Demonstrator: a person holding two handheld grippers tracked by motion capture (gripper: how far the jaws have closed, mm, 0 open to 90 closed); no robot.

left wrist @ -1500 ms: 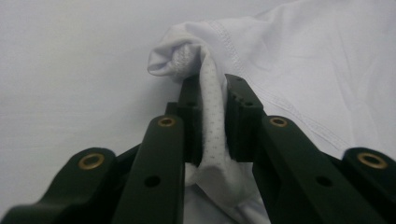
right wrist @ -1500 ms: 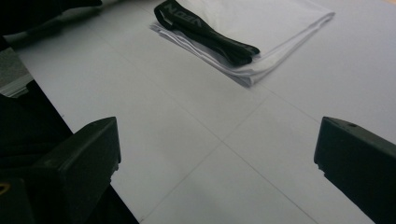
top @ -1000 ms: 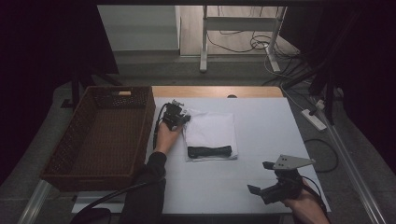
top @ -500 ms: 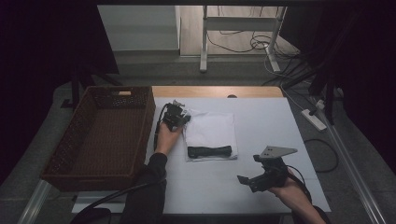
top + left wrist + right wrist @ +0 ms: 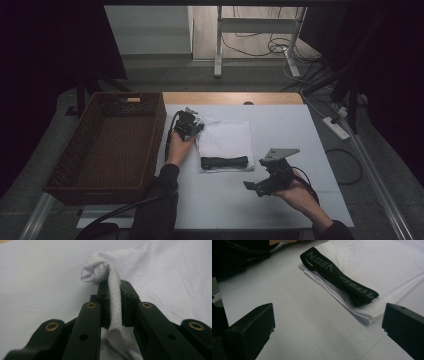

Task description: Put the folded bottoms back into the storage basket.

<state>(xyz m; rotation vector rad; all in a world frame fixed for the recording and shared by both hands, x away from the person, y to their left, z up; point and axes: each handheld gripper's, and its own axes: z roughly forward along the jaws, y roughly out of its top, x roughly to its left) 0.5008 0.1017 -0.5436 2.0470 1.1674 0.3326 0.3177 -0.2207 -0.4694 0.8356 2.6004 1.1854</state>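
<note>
In the high view, the left gripper [image 5: 190,124] rests at the far left corner of a folded white garment [image 5: 226,141] that lies in the middle of the white table [image 5: 300,135], its jaws closed on that corner's fabric. A black waistband [image 5: 224,162] runs across the garment's near edge. The right gripper [image 5: 261,187] hovers near and to the right of the garment, well apart from it, jaws spread and holding nothing, pointing left toward the waistband end. To the left of the table stands a brown wicker basket [image 5: 150,122]; its inside shows bare weave, with nothing in it.

In the left gripper view, the two black jaws stand narrow, clamped on a bunched fold of white perforated cloth [image 5: 115,302] that rises between them and curls over at the tips. The rest of the garment spreads to the right, a stitched hem visible along it.

In the right gripper view, the jaws stand wide at either side of the frame with bare table between them. Beyond them lies the garment's stacked white edge [image 5: 362,315], with the black waistband [image 5: 339,277] lying on top of it and grey lettering along the band. The jaws touch neither.
</note>
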